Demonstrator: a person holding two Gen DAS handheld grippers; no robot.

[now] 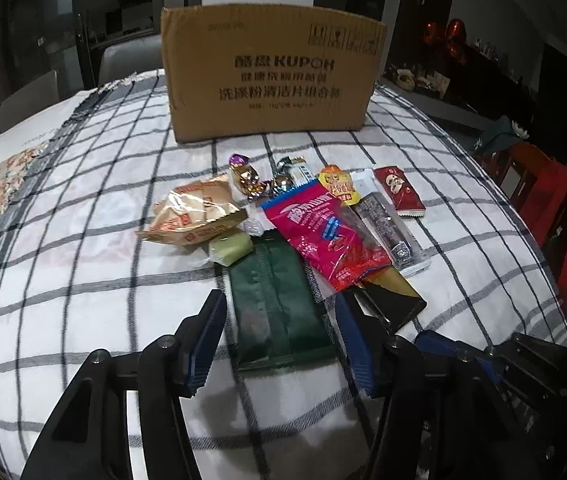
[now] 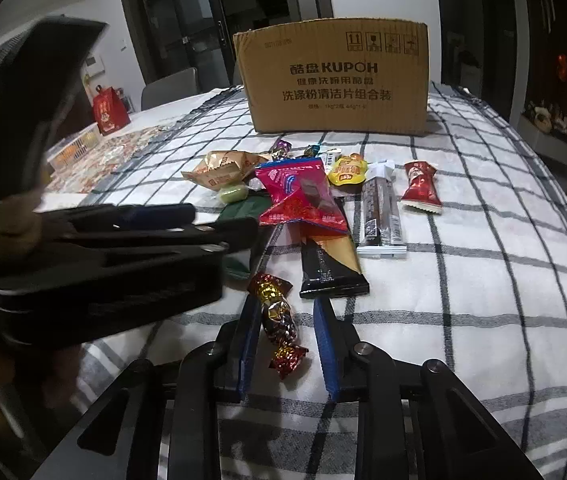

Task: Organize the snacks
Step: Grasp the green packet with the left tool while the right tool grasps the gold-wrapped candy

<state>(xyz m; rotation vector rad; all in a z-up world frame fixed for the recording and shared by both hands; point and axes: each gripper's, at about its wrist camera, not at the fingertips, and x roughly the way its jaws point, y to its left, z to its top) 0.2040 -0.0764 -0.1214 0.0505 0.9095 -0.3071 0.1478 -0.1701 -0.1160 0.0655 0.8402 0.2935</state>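
A dark green packet (image 1: pixel 279 308) lies flat on the checked tablecloth (image 1: pixel 83 248), and my left gripper (image 1: pixel 279 295) stands open astride it, pads clear of both its edges. In the right wrist view a foil-wrapped candy (image 2: pixel 279 320) lies between the fingers of my right gripper (image 2: pixel 285 299). The left pad touches it and a strip of cloth shows at the right pad. Beyond lie a pink packet (image 1: pixel 323 228), a black-and-gold packet (image 2: pixel 331 264), a dark bar (image 2: pixel 381 216) and a red sachet (image 2: pixel 421 186). The cardboard box (image 1: pixel 271 76) stands behind them.
An orange clear bag (image 1: pixel 195 212), a green cake (image 1: pixel 231 248), a yellow sachet (image 1: pixel 337 184) and twisted candies (image 1: pixel 245 178) crowd the pile's far side. A red gift bag (image 2: pixel 107 114) stands far left. A grey chair (image 1: pixel 127 56) sits behind the table, a red one (image 1: pixel 543 200) at right.
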